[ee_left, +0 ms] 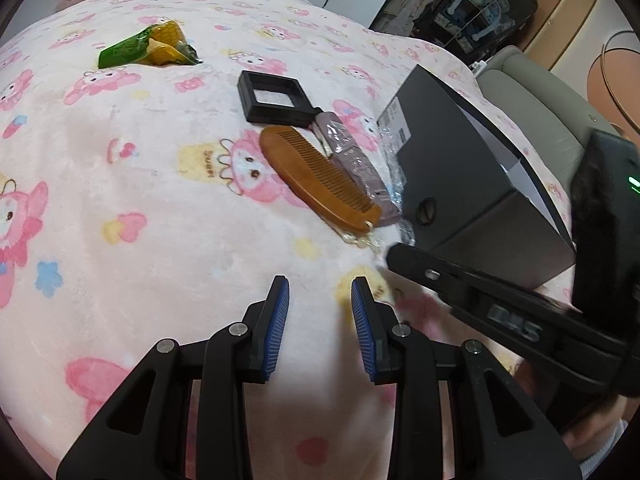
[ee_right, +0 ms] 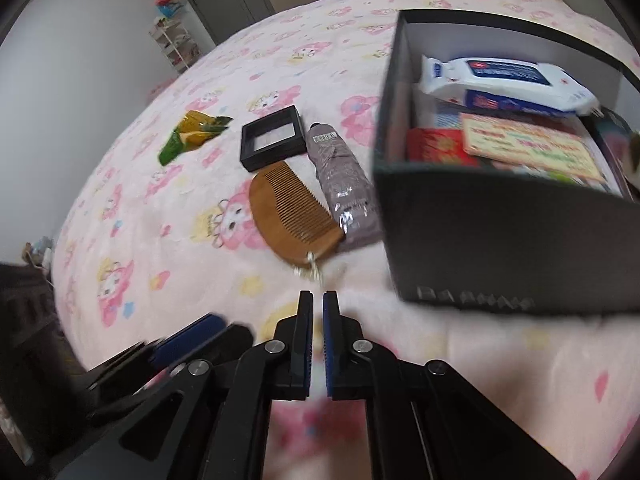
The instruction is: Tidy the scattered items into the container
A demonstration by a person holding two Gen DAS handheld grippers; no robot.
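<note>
Two grippers hang low over the bed (ee_left: 140, 184), both empty. The left gripper (ee_left: 320, 292) has its jaws spread apart; the right gripper (ee_right: 318, 304) has its jaws drawn almost together with nothing between them. Just ahead of the right one lies the wooden comb (ee_right: 290, 216), its tassel end nearest, touching the grey tube (ee_right: 342, 184) beside it. Behind them sits the black frame (ee_right: 272, 142), and off to its left the corn packet (ee_right: 188, 136). The box (ee_right: 500, 240) stands right beside the tube and already holds wipes and cards. The comb lies flat on soft blanket, so nearly shut jaws could push it along or catch the tassel alone. A grab there could also drag the tube, since the two touch.
</note>
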